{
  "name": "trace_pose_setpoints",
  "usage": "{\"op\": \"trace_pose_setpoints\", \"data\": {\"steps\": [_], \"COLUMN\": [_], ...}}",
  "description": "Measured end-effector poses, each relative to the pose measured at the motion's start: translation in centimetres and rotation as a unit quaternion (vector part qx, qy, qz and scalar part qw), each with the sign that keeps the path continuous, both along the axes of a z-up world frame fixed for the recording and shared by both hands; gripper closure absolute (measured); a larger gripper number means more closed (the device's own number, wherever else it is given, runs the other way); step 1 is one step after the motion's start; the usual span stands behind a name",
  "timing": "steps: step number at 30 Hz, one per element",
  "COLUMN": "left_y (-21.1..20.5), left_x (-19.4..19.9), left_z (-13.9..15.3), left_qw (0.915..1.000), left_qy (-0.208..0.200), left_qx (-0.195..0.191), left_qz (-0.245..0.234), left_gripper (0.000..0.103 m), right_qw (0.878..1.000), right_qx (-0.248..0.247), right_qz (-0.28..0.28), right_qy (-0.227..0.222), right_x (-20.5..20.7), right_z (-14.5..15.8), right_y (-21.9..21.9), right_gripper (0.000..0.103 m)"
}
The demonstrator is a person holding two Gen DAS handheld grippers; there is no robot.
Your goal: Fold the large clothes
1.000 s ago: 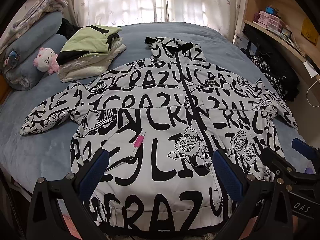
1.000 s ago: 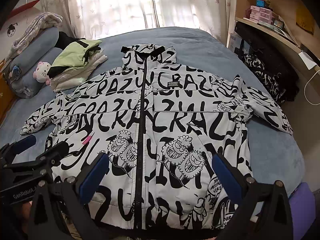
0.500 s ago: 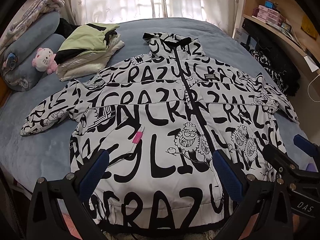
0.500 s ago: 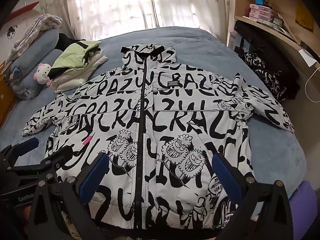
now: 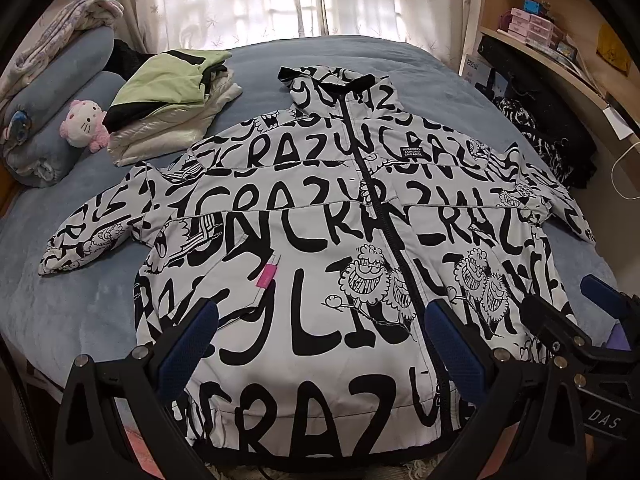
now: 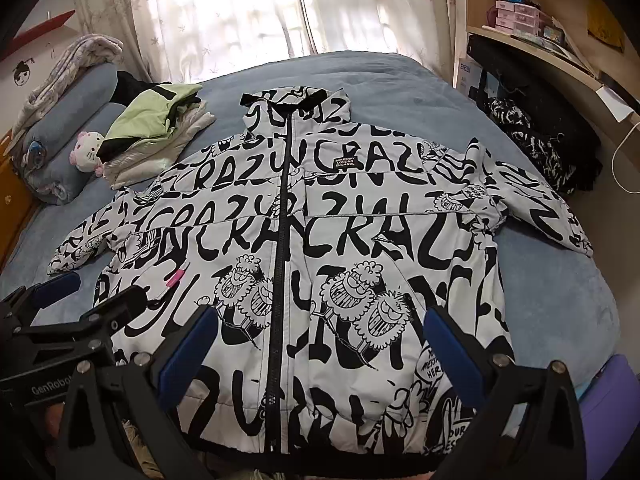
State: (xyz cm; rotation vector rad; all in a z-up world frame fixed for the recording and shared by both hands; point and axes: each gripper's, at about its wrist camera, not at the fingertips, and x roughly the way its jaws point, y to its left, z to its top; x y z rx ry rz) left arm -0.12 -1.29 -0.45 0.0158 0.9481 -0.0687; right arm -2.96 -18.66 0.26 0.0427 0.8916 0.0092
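Folding not yet begun on the white puffer jacket with black graffiti lettering (image 5: 304, 248): spread flat and front-up across the blue-covered bed (image 5: 80, 312), zipped to the collar, both sleeves splayed outward, hem nearest the cameras. No crease or tuck visible anywhere on it. Left hand-held gripper (image 5: 320, 344) hovering above the hem on the jacket's left half, blue-padded fingers (image 5: 188, 344) spread wide, nothing between them. Right hand-held gripper (image 6: 320, 344) likewise gaping and empty, poised over the lower front astride the black zipper (image 6: 282, 240). Neither touching cloth, as far as can be told. Stack of already folded garments, pale green on top of cream (image 5: 168, 96), lying near the far-left corner beside a pink-and-white plush cat (image 5: 82, 124), likely earlier finished pieces. Remaining, by judgement: sleeves brought in across the body, sides folded, then hem carried up toward the collar, so essentially the whole fold of this jacket.
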Motion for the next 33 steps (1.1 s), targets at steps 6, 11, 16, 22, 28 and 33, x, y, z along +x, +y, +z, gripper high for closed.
{"op": "trace_pose_setpoints", "data": {"steps": [6, 11, 16, 22, 28, 33], "left_y": [-0.3, -0.3, -0.5, -0.6, -0.7, -0.9], "left_x": [0.0, 0.1, 0.1, 0.0, 0.0, 0.5], "left_z": [0.2, 0.3, 0.3, 0.2, 0.2, 0.6], "left_qw": [1.0, 0.9999, 0.9999, 0.9999, 0.9999, 0.9997], "left_qy": [-0.004, -0.004, -0.003, -0.004, -0.005, -0.014], "left_qx": [0.007, 0.009, 0.009, 0.011, 0.013, 0.019], "left_qz": [-0.003, -0.003, -0.003, -0.003, -0.004, -0.009], "left_gripper": [0.001, 0.001, 0.001, 0.001, 0.001, 0.001], "right_qw": [1.0, 1.0, 1.0, 1.0, 1.0, 1.0], "right_qx": [0.002, 0.002, 0.002, 0.005, 0.006, 0.008], "right_qz": [0.0, 0.0, 0.001, 0.001, 0.0, 0.007], "right_qy": [0.0, 0.0, -0.001, 0.0, -0.002, -0.005], "right_x": [0.0, 0.0, 0.0, 0.0, 0.1, 0.2], "right_z": [0.0, -0.1, -0.2, -0.4, -0.5, -0.4], "right_y": [-0.1, -0.3, -0.4, -0.6, -0.9, -0.9], "right_gripper": [0.0, 0.0, 0.0, 0.0, 0.0, 0.0]}}
